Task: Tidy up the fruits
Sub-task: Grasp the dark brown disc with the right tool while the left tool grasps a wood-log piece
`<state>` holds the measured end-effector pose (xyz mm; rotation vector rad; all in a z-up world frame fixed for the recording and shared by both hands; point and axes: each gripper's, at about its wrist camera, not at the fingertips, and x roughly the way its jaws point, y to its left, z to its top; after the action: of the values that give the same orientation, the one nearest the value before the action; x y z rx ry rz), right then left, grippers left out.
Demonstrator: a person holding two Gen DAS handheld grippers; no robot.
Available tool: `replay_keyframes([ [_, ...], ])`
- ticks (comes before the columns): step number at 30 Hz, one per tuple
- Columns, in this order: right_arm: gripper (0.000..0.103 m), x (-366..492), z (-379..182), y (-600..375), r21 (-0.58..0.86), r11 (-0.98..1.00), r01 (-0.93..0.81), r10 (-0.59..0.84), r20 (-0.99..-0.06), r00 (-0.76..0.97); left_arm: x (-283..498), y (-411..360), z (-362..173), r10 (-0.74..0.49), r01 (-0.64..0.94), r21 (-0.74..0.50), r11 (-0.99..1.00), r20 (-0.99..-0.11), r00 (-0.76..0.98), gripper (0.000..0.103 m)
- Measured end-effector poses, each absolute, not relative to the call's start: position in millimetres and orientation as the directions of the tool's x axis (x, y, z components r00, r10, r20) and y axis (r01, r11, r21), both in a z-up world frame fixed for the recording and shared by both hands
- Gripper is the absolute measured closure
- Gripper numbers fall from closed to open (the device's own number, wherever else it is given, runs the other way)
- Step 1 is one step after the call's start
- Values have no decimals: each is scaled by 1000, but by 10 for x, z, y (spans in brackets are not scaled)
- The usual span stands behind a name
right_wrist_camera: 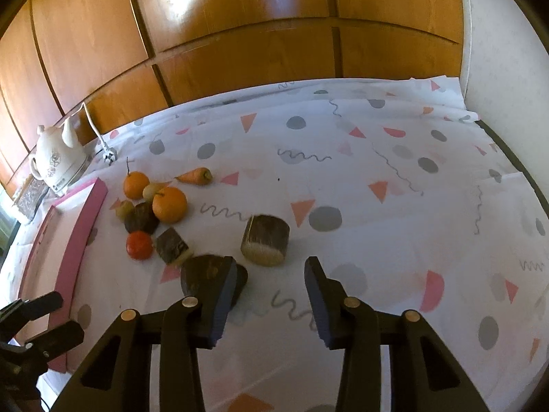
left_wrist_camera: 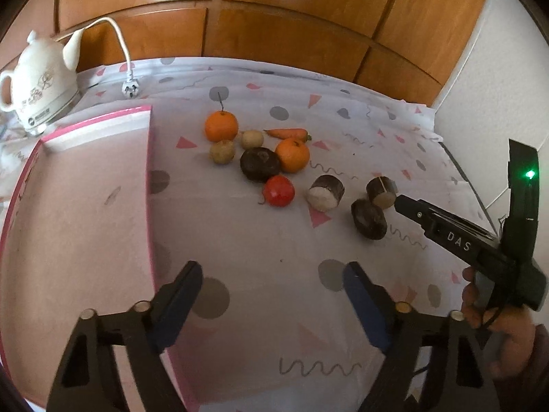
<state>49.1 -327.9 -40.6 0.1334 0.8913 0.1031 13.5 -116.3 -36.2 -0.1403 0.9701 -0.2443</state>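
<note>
1. Left wrist view shows the pink tray (left_wrist_camera: 79, 206) at the left of the frame with nothing in it, so the sorting looks barely begun; every piece still lies on the patterned tablecloth (left_wrist_camera: 274, 247).
2. Produce sits in a loose cluster at the centre: two oranges (left_wrist_camera: 221, 125), a red tomato (left_wrist_camera: 278, 190), two pale potatoes (left_wrist_camera: 222, 151), a carrot (left_wrist_camera: 287, 133) behind them, and a dark round root (left_wrist_camera: 259, 164).
3. Further right lie three dark cut chunks (left_wrist_camera: 325, 192) with pale cut faces, skins rough and matte.
4. The left gripper (left_wrist_camera: 271, 285) stands fairly wide and holds nothing, hovering at the tray's near edge.
5. In the right wrist view the right gripper (right_wrist_camera: 271, 281) is narrower, nothing between its pads; its left finger overlaps one dark chunk (right_wrist_camera: 202, 274), contact unclear.
</note>
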Motion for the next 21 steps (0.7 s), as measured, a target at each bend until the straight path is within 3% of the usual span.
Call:
replay_keyframes([
  [7, 60, 403, -508, -3144, 264, 954, -142, 298, -774, 558, 254, -1142, -494, -256, 103, -238, 966, -813, 523, 38],
  [13, 42, 530, -692, -2977, 271, 949, -161, 314, -789, 527, 295, -1110, -505, -245, 80, -240, 968, -810, 533, 37],
  [17, 43, 636, -717, -2918, 244, 956, -162, 293, -792, 535, 382, -1130, -523, -242, 74, -241, 968, -812, 531, 38],
  [19, 51, 647, -715, -2897, 221, 962, -160, 273, -794, 543, 429, -1157, -524, -245, 77, -241, 967, -811, 532, 38],
  [21, 52, 627, -697, -2906, 213, 963, -164, 268, -794, 546, 472, -1190, -514, -250, 85, -243, 966, -809, 532, 38],
])
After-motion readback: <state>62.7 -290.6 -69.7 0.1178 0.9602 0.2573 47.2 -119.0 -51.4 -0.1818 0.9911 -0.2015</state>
